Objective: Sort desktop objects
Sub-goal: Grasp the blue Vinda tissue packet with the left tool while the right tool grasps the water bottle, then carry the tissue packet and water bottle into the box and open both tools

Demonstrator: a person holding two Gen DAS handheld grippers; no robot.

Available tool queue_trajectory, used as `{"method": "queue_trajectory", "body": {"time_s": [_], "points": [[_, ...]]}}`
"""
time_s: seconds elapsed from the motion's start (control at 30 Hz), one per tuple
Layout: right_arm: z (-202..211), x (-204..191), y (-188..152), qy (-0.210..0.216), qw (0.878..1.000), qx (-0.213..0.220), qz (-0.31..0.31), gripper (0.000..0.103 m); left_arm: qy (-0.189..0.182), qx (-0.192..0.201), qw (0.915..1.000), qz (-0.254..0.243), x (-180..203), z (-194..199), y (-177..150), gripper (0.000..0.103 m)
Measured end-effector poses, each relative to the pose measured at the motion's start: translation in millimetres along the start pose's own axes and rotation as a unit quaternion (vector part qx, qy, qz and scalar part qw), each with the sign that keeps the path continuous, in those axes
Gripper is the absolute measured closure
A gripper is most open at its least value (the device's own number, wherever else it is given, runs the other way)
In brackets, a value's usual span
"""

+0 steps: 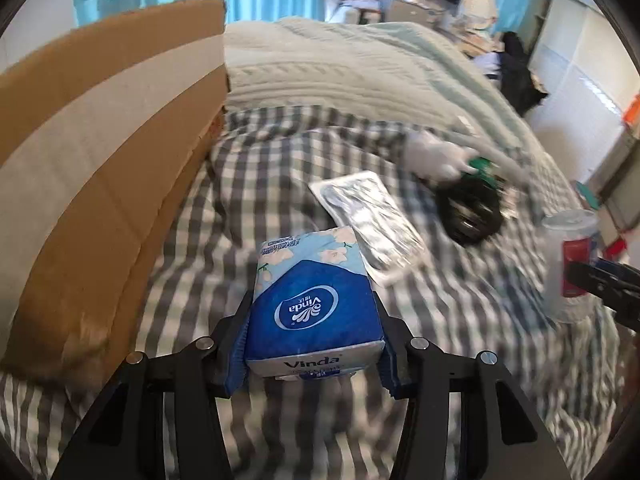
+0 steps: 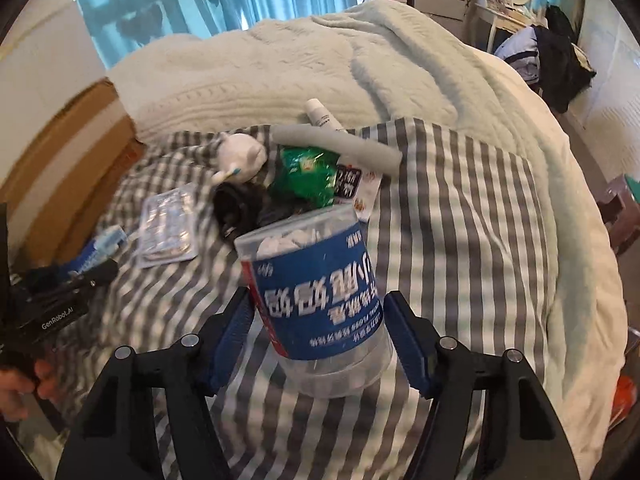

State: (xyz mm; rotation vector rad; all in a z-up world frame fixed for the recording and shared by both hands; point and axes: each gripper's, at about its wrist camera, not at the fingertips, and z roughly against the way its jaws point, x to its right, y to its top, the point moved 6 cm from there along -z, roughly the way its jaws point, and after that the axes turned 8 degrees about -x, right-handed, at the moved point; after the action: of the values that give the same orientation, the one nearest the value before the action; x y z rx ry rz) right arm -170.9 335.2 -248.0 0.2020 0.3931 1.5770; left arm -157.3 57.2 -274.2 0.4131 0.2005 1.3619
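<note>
Left wrist view: left gripper clenched on a tissue pack, blue pads pressed against both of its long sides, pack raised above the striped bed sheet. To the left of the jaws, a cardboard box, close by. Ahead and slightly right of the jaws, a foil blister sheet; further right, a black round thing, blurred.

Right wrist view: right gripper around a clear plastic jar with a blue label, jar tilted and apparently off the sheet. Near pad against the jar's left wall; right-side contact not clear, though the jar appears carried. Beyond the jaws, a small heap: green packet, white soft toy, grey foam tube.

Risks, as a judgement: smooth round jar slipping or rolling out if the grip is only light, since it already leans; soft tissue pack squashing or sliding from its wrapper under a hard squeeze; both hands close together, so a bump near the box is possible.
</note>
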Motion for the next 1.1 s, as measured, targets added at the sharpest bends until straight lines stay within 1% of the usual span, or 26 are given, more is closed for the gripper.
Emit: {"method": "queue_trajectory", "body": {"time_s": [0.1, 0.2, 0.33, 0.43, 0.5, 0.53, 0.63, 0.73, 0.8, 0.83, 0.9, 0.97, 1.03, 1.1], "points": [[7, -12, -11, 0.011, 1.0, -0.002, 0.0, 0.037, -0.006, -0.006, 0.9997, -0.025, 10, 8, -10, 0.05], [9, -25, -15, 0.022, 1.0, -0.007, -0.001, 0.037, -0.011, -0.014, 0.9991, -0.037, 16, 14, -18, 0.051], [16, -41, -20, 0.029, 0.999, -0.008, 0.011, 0.038, -0.021, -0.011, 0.9985, -0.049, 21, 27, -21, 0.051], [25, -53, -21, 0.029, 0.999, -0.006, 0.016, 0.038, -0.035, -0.006, 0.9982, -0.049, 22, 39, -19, 0.051], [33, -61, -20, 0.028, 0.999, -0.001, 0.018, 0.038, -0.058, -0.001, 0.9972, -0.048, 22, 50, -16, 0.051], [36, -64, -19, 0.03, 0.999, 0.0, 0.019, 0.039, -0.074, 0.005, 0.996, -0.048, 22, 57, -15, 0.051], [48, -79, -12, 0.04, 0.999, 0.011, 0.021, 0.04, -0.097, 0.025, 0.9936, -0.052, 22, 77, -7, 0.051], [58, -98, -3, 0.045, 0.998, 0.019, 0.029, 0.041, -0.102, 0.051, 0.9919, -0.056, 17, 97, 2, 0.051], [57, -111, 1, 0.039, 0.998, 0.02, 0.041, 0.041, -0.1, 0.063, 0.9915, -0.056, 10, 107, 7, 0.051], [56, -116, 2, 0.044, 0.998, 0.016, 0.041, 0.041, -0.098, 0.066, 0.9915, -0.055, 7, 109, 8, 0.051], [53, -124, 1, 0.059, 0.998, 0.01, 0.032, 0.041, -0.093, 0.073, 0.9916, -0.052, -1, 113, 10, 0.051], [55, -133, 3, 0.081, 0.997, 0.005, 0.021, 0.041, -0.095, 0.085, 0.9901, -0.059, -5, 120, 10, 0.051], [70, -148, 14, 0.113, 0.993, 0.018, 0.013, 0.041, -0.101, 0.098, 0.9879, -0.065, -7, 128, 12, 0.051], [88, -163, 26, 0.121, 0.992, 0.035, 0.024, 0.041, -0.106, 0.108, 0.9867, -0.058, -12, 136, 18, 0.051]]}}
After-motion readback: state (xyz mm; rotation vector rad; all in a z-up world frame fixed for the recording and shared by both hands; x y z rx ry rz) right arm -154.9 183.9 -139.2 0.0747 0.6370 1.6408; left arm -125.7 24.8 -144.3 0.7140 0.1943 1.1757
